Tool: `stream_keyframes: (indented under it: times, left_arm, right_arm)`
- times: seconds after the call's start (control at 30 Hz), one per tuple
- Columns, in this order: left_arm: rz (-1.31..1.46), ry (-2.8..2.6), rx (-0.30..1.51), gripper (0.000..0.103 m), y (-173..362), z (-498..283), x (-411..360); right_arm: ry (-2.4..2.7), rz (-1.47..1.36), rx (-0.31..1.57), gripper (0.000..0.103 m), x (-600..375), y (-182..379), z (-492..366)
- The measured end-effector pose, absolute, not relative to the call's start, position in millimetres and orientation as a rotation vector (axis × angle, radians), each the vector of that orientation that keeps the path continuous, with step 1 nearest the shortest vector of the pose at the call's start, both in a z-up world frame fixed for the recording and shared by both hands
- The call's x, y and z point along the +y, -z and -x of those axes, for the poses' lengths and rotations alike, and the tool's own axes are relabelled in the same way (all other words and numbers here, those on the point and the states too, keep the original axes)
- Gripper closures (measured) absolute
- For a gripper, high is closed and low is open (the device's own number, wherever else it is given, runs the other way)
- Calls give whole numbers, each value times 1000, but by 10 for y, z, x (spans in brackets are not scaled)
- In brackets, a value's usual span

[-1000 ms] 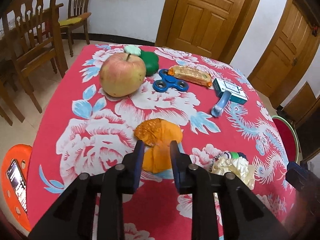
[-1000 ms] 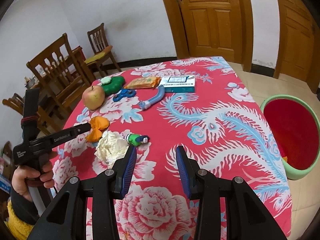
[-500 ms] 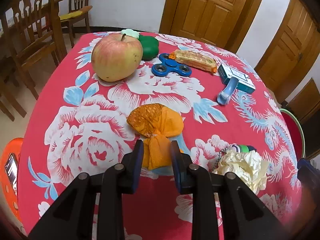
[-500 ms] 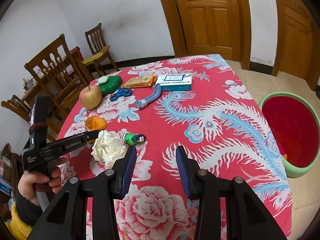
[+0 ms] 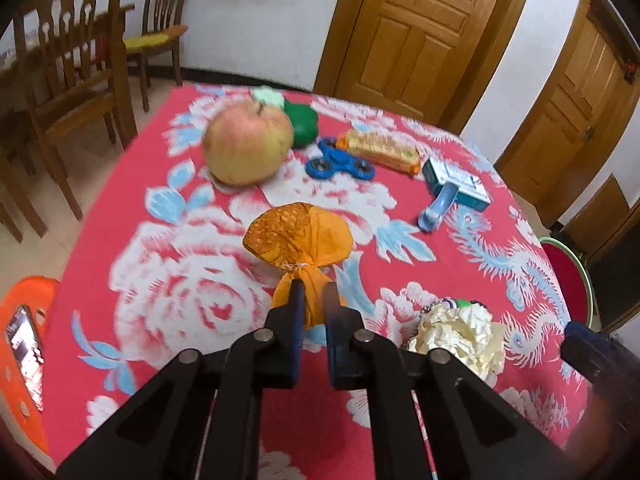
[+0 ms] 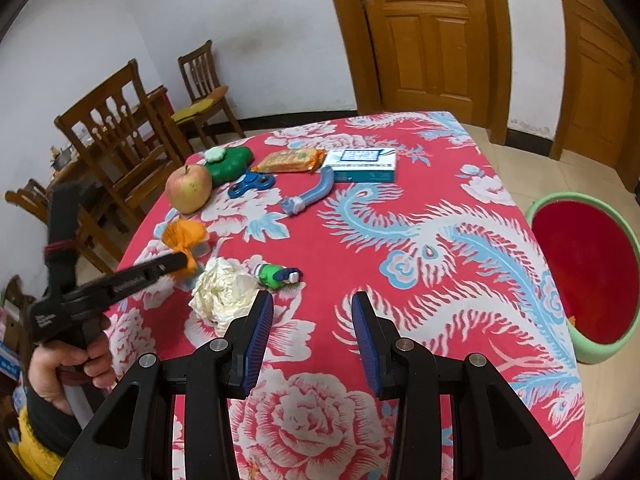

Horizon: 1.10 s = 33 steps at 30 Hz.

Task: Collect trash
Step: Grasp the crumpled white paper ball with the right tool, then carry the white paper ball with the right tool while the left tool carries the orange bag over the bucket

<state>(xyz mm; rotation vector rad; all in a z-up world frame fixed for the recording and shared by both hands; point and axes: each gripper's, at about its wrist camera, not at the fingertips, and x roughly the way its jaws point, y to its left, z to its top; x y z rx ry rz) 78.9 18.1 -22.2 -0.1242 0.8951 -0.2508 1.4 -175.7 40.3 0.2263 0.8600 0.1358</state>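
Observation:
An orange crumpled wrapper lies on the red flowered tablecloth. My left gripper is shut on the wrapper's twisted near end; the right wrist view shows the left gripper pinching the orange wrapper from the left. A crumpled white paper ball sits to its right, seen also as the paper ball just beyond my right gripper, which is open over bare cloth with nothing between its fingers. A red bin with a green rim stands on the floor at the right.
An apple, a green toy, a blue fidget spinner, a snack bar, a blue-white box and a blue tube lie at the far side. A small green bottle lies by the paper ball. Wooden chairs stand left.
My left gripper moved forward over the orange wrapper's near end and closed on it. The right gripper has stayed still and open.

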Motion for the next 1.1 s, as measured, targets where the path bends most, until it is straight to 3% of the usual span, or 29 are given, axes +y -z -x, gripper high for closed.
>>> stream_keyframes:
  times: [0.8,0.97,1.1]
  left_arm:
    - [127,187,846,95,135,-626,507]
    - [126,196,846,95,124,-613,477]
    - [121,203,835,95,69,-593,447]
  right_arm:
    - [-264,-142,964,62,-1144,-13,-375]
    - [-303,-132,944,85,-1104,-60,-324]
    - [-340,-141,921,90,-1093,-134,-245]
